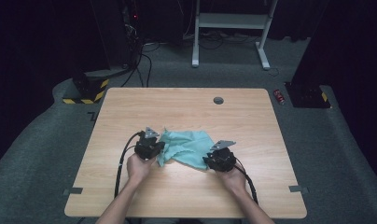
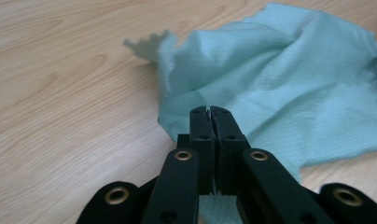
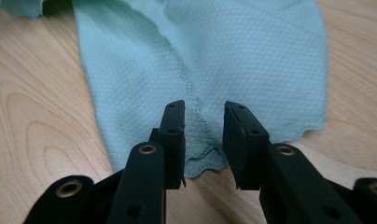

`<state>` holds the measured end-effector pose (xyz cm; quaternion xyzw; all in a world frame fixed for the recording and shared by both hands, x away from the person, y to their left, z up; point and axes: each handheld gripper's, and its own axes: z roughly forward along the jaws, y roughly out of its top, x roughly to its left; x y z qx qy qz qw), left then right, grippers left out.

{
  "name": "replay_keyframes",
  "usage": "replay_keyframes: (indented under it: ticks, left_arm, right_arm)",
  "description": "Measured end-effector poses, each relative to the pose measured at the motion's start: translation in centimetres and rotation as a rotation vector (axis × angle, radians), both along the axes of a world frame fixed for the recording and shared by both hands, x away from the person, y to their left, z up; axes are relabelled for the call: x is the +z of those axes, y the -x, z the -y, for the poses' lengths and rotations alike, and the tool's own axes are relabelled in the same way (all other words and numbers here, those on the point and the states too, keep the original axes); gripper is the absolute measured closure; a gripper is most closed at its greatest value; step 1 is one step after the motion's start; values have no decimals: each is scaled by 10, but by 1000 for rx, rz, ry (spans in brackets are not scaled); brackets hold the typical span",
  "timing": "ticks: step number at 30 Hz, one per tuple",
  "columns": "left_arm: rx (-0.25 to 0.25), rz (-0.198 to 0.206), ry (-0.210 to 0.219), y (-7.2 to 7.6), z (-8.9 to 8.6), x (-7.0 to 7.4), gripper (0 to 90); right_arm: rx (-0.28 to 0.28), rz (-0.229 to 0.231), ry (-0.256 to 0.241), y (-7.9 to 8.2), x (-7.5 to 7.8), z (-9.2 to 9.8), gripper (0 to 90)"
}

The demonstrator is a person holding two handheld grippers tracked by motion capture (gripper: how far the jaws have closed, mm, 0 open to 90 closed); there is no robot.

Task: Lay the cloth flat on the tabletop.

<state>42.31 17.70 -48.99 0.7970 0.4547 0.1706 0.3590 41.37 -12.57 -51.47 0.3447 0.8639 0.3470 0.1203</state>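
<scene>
Near the front middle of the wooden table [image 1: 186, 100], a crumpled teal cloth [image 1: 186, 147] lies between two hand-held grippers.
Left gripper [image 2: 210, 111] has its jaws pressed together on the cloth's edge; right gripper [image 3: 204, 116] stands narrowly parted over the scalloped hem, cloth between its jaws, not clamped.

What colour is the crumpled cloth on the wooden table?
The crumpled cloth is light turquoise with a fine diamond weave, clearest in the right gripper view.

Bright tabletop — dark, murky surroundings
</scene>
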Motion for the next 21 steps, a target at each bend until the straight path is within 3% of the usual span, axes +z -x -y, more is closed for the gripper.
replay_keyframes:
  ticks: [3,6,8,12,17,20,21]
  left_arm:
    - [30,0,11,1,-6,1,811]
    - [5,16,23,6,-6,5,699]
    - [-15,31,14,11,-1,9,631]
    - [-65,12,-34,22,12,9,550]
    - [-79,-2,-102,26,24,-1,582]
    - [-78,-11,-110,23,24,-5,689]
    - [-78,-12,-111,23,24,-5,736]
  right_arm:
    - [-3,9,5,0,0,-1,734]
    - [1,10,20,1,1,-1,848]
    - [12,17,34,2,1,-2,881]
    - [17,20,24,4,3,-2,892]
    - [33,46,-11,9,12,1,891]
    - [44,50,-15,12,15,2,870]
    - [45,46,-20,11,15,2,819]
